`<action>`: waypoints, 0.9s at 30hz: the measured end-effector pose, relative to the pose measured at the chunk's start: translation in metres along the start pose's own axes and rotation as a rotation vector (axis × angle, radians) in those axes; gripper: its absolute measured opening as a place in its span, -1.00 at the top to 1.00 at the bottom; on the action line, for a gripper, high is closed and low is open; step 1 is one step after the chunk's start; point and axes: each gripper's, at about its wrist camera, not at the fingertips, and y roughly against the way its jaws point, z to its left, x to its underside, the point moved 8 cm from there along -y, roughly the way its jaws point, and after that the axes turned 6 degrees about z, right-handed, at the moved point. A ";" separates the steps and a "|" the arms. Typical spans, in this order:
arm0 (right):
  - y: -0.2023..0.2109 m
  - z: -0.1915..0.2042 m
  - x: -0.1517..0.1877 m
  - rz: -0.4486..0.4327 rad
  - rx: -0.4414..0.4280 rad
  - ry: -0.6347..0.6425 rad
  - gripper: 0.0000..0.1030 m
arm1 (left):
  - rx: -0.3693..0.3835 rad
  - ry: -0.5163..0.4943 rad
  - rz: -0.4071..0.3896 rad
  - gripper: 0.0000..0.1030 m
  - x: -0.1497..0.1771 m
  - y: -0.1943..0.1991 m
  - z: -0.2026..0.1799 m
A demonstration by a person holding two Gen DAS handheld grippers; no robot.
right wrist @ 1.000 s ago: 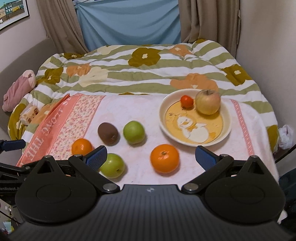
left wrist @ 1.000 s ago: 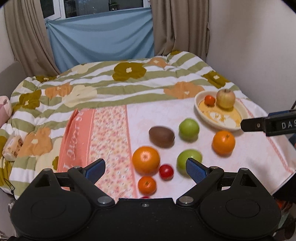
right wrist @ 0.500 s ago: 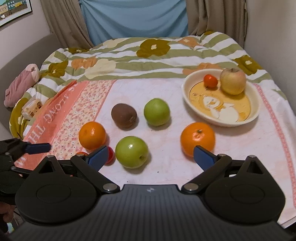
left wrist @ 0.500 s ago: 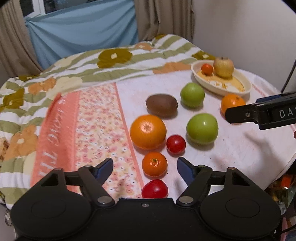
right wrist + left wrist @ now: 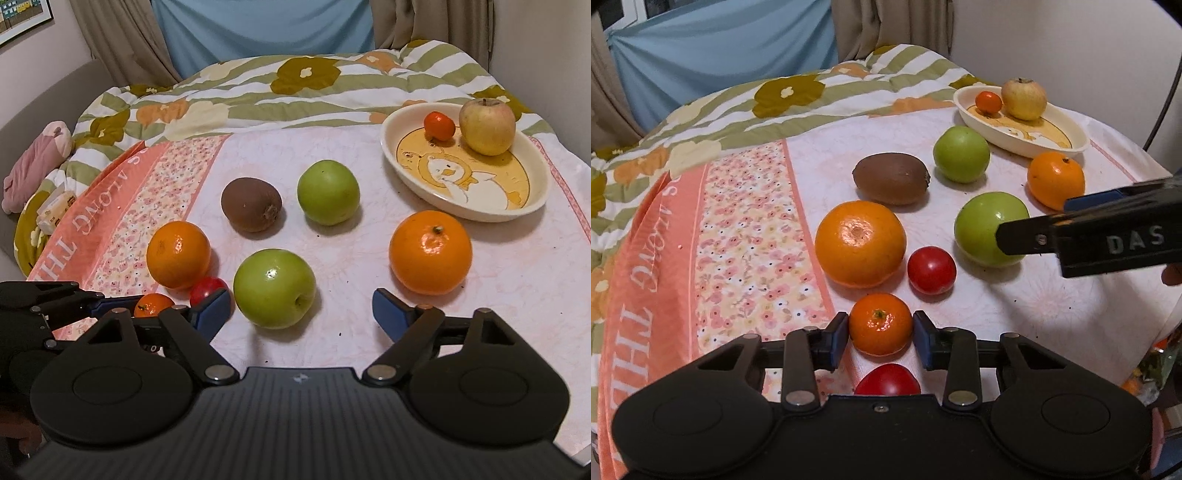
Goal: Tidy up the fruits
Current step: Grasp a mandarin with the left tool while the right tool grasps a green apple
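On the floral bedcover (image 5: 314, 79), left jaws pinch a mandarin (image 5: 880, 324); right jaws, spread, are closing.

A bedroom in a home is shown. A bed (image 5: 258, 92) is covered by a quilt (image 5: 306, 79) printed with stripes and flowers, over which a pink towel (image 5: 122, 206) is spread. Beige curtains (image 5: 122, 40) are hung behind it, and a framed picture (image 5: 22, 16) is mounted on the wall.

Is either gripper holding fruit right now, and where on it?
Left gripper pinches the small mandarin across its sides. Right gripper holds nothing; its jaws are closing around the green apple.
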 end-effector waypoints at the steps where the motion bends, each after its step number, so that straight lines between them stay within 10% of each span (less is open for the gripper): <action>1: -0.002 0.001 0.000 0.005 -0.002 0.000 -0.82 | 0.001 -0.001 0.000 0.20 0.000 0.000 0.000; 27: -0.016 0.009 -0.003 0.023 -0.070 0.018 -0.39 | -0.029 0.051 -0.020 0.21 -0.005 0.022 0.007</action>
